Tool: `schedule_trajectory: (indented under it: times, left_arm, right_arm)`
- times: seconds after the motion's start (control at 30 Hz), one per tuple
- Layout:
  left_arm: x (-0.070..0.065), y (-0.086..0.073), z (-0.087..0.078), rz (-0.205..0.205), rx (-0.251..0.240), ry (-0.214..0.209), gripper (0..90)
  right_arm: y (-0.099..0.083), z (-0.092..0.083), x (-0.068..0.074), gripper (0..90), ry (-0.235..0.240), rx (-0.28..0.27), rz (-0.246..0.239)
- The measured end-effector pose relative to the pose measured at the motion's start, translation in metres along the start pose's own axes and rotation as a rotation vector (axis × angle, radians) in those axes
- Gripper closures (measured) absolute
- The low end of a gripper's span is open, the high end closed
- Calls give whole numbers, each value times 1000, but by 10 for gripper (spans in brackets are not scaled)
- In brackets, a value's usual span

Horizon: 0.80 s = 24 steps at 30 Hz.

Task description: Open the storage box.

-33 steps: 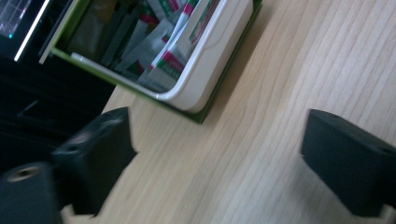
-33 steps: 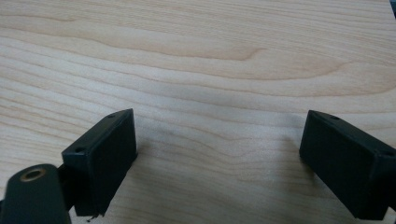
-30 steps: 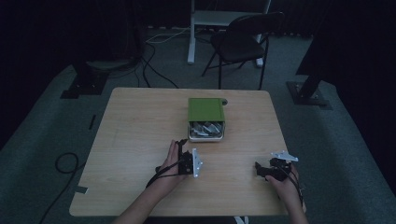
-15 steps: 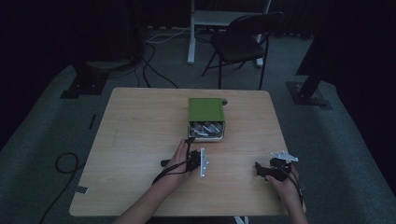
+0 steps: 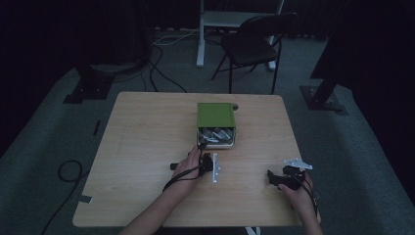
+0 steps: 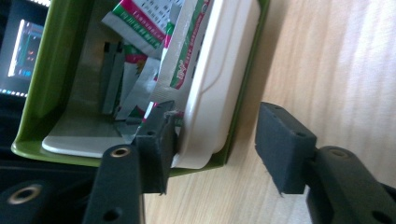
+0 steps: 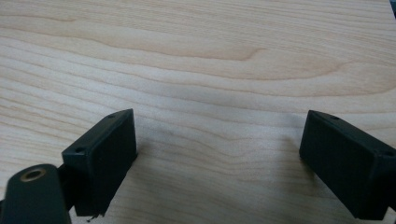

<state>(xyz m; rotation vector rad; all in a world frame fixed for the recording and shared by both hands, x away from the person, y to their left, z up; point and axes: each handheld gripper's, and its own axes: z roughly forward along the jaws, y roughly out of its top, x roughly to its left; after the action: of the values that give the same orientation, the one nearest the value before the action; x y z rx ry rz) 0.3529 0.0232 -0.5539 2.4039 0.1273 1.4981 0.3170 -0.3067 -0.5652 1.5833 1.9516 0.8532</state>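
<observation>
The left gripper (image 6: 215, 154) is at the open mouth of the green box (image 5: 215, 115), one jaw tucked inside against the white tray (image 6: 219, 84), the other out over bare wood. Its jaws have just been closing, and the box's side wall and tray rim sit between them, but there is daylight on the outer side, so it is not clamped yet. In the high view the left gripper (image 5: 208, 162) sits right at the box's near end, mid-desk (image 5: 147, 147).

Inside the box, foil sachets (image 6: 184, 51) stand loosely on edge, one leaning on the inner jaw. They look light, thin and crinkly, likely slippery, and easy to crease; a pinch on the flat sealed edge would hold best. The tray looks like stiff, smooth plastic, and its rim gives a firm lip to grip and drag.

Over on the other side, the right gripper (image 7: 219, 163) rests with jaws wide apart over empty wood, nothing between them. From above, the right gripper (image 5: 286, 177) sits near the desk's front right corner, well apart from the box.
</observation>
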Motion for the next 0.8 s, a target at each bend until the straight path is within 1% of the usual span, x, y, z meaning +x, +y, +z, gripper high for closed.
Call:
schedule_trajectory:
  times: [0.07,0.13,0.17,0.23,0.3,0.37,0.4,0.43,0.47,0.5,0.6,0.63,0.7,0.73,0.8]
  left_arm:
    - [0,1,2,5,8,12,556]
    - [0,1,4,27,16,25,582]
    - [0,2,4,21,17,30,601]
    - [1,2,6,30,17,30,614]
    - [0,2,8,27,13,31,627]
    - [1,3,9,42,23,41,644]
    - [1,3,10,36,25,44,664]
    - [1,4,10,38,26,43,668]
    - [1,4,11,55,30,48,672]
    - [0,5,11,62,31,52,676]
    - [-1,5,11,73,28,57,684]
    - [-1,4,11,67,24,59,685]
    - [-2,4,11,70,23,61,688]
    - [-2,4,10,86,23,63,688]
    - [-2,5,9,85,23,62,692]
  right_arm:
    - [0,0,0,105,0,0,0]
    - [0,0,0,105,0,0,0]
    - [0,0,0,105,0,0,0]
    - [0,0,0,105,0,0,0]
    - [0,0,0,105,0,0,0]
    - [0,0,0,105,0,0,0]
    - [0,0,0,105,0,0,0]
    - [0,0,0,105,0,0,0]
    - [0,0,0,105,0,0,0]
    - [0,0,0,105,0,0,0]
    - [0,0,0,105,0,0,0]
    - [0,0,0,105,0,0,0]
    - [0,0,0,105,0,0,0]
    - [0,0,0,105,0,0,0]
    - [0,0,0,105,0,0,0]
